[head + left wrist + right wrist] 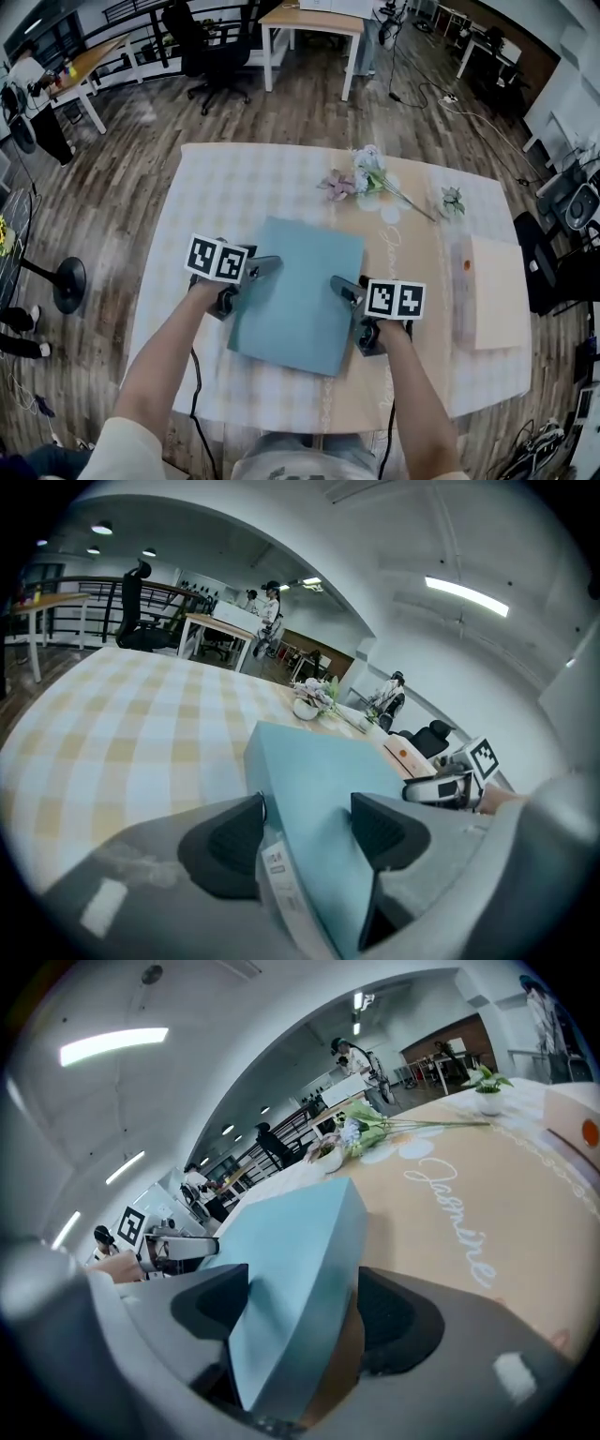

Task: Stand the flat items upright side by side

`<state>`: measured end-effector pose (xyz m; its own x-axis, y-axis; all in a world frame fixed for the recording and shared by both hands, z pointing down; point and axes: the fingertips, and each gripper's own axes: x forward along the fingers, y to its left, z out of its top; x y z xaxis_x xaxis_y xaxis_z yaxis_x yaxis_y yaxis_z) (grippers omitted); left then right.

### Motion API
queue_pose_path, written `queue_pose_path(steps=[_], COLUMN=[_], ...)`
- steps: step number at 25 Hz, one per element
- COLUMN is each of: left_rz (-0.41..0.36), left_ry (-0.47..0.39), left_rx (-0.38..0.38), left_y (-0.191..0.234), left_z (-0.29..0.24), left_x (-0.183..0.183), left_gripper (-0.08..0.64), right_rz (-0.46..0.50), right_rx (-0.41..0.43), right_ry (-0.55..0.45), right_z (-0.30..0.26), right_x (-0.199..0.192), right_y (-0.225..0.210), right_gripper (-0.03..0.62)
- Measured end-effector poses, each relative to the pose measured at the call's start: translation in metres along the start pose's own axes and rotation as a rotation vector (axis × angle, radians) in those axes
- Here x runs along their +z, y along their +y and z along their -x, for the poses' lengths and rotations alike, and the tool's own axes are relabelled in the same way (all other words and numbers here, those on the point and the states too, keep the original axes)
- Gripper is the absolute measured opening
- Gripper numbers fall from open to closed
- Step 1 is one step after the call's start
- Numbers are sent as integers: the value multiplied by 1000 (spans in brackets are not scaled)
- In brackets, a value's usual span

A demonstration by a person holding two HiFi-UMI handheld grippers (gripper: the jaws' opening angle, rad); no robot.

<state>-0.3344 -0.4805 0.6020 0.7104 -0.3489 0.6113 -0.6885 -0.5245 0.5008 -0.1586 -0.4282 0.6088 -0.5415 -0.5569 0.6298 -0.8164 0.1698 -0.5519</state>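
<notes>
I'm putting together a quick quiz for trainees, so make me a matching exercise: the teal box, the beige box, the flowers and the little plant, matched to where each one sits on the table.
Things:
1. teal box
2. beige box
3. flowers
4. little plant

Places on the table:
A. far side, about the middle, lying down
B. by the right edge
C. near side, in the middle
D. far right part, just past the stem ends

Pairs: 1-C, 2-B, 3-A, 4-D
</notes>
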Motion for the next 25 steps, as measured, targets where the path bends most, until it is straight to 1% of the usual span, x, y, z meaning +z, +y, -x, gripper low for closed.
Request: queue_pose_path(steps=[1,2,5,8,10,16,20,25], left_rz=[4,5,-8,-35,-62,-134,-160,-223], left_ry=[2,2,-12,-56,-96,-220,-286,-368], left_rx=[4,11,34,41,47,67,91,137], left_y=[0,0,-6,-17,-28,-66,-89,-127], left_z=[0,-1,3,13,19,41,52,66], left_x=[0,1,5,18,31,64,77,93], left_gripper=[306,302,295,274,268,258,247,245], right_rz=[-20,-31,-20,-1,37,207,289,392], right_rx=[15,23,13,13,5,-31,-36,-39], right_ry=[0,-1,0,-26,-60,-145,-200,-275], right_z=[-3,-4,-2,9,20,60,85,119], right_x=[0,0,1,9,21,61,77,93], right_y=[1,2,4,8,11,27,33,39], right_gripper=[358,334,333,337,334,333,333,331])
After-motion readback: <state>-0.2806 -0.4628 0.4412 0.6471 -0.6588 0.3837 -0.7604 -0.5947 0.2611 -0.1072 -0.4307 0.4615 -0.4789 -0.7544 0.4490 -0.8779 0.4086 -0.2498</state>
